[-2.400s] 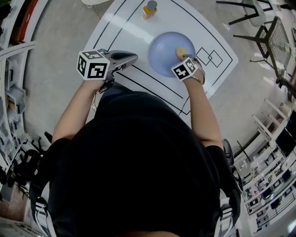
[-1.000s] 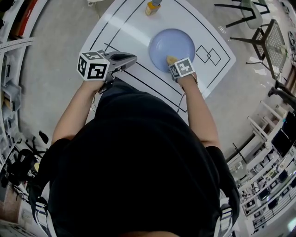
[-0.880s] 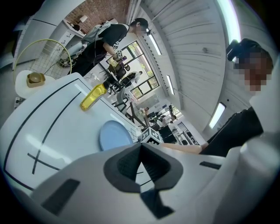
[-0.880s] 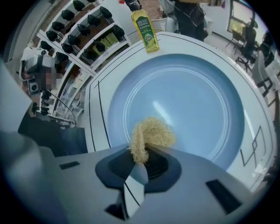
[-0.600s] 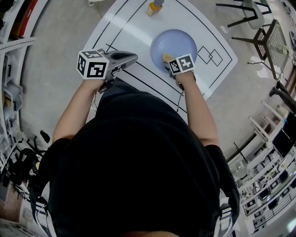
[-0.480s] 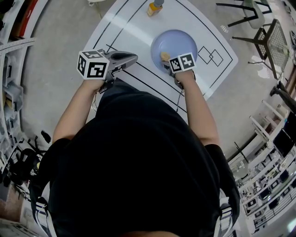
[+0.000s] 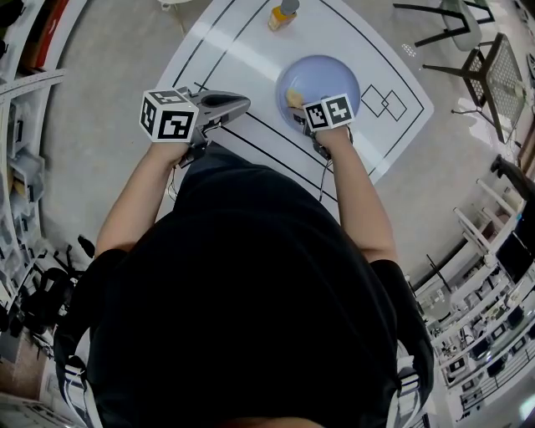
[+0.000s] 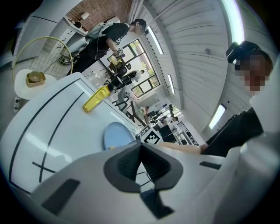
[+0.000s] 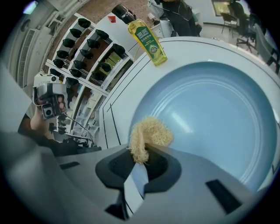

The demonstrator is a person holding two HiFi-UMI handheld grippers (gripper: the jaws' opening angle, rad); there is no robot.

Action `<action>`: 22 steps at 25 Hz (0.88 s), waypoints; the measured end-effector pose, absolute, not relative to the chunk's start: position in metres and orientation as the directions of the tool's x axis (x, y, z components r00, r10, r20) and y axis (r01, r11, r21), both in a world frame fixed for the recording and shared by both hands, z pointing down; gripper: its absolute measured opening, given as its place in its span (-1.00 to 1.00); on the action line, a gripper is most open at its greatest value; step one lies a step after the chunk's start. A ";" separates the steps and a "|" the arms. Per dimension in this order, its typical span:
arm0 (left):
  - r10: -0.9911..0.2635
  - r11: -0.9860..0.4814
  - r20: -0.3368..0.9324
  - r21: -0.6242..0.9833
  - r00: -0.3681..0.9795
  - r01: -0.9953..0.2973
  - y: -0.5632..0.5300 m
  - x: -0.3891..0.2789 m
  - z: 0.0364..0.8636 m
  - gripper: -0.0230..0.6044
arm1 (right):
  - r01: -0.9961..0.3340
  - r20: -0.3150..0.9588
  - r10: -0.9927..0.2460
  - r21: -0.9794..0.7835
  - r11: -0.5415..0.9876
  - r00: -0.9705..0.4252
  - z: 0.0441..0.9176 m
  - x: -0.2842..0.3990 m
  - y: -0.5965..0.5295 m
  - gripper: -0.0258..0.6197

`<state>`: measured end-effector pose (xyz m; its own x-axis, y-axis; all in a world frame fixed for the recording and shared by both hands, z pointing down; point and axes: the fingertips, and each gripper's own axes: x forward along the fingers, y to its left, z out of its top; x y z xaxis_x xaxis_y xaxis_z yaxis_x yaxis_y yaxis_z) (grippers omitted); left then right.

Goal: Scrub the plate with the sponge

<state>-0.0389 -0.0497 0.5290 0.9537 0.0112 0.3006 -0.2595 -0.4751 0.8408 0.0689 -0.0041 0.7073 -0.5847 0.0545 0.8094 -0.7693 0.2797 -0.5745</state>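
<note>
A pale blue plate [image 7: 322, 77] [image 9: 218, 113] [image 8: 114, 134] lies on the white table. My right gripper [image 7: 298, 105] [image 9: 144, 151] is shut on a yellow fibrous sponge [image 9: 148, 136] [image 7: 293, 97], which presses on the plate's near left part. My left gripper [image 7: 236, 104] [image 8: 141, 151] hangs shut and empty above the table's near left side, apart from the plate.
A yellow bottle of dish soap [image 7: 282, 14] [image 9: 148, 40] [image 8: 96, 99] lies beyond the plate. The white table [image 7: 234, 50] carries black lines and small squares at the right. Chairs [image 7: 468, 50] stand at the far right, shelves [image 7: 17, 192] along the left.
My right gripper has slid the sponge from the plate's right side across its near part to the left side. The left gripper has stayed put.
</note>
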 end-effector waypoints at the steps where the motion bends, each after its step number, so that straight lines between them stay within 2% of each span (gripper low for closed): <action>1: 0.012 -0.475 0.302 0.841 0.953 -0.260 -0.050 -0.039 0.529 -0.91 | -0.770 0.811 0.052 -0.571 0.284 -0.582 0.707 0.069 -0.005 -0.78; 10: 0.038 -0.498 0.299 0.833 0.954 -0.241 -0.051 -0.033 0.522 -0.91 | -0.788 0.852 0.013 -0.489 0.374 -0.523 0.697 0.074 -0.008 -0.78; 22: 0.072 -0.544 0.298 0.812 0.952 -0.213 -0.042 -0.018 0.505 -0.91 | -0.806 0.856 -0.065 -0.454 0.380 -0.513 0.673 0.093 -0.005 -0.78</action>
<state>-0.0180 -0.0422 0.5054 0.9517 0.0721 0.2984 -0.2132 -0.5439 0.8116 0.0926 -0.0048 0.6726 -0.5133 -0.0649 0.8558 -0.8056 0.3801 -0.4544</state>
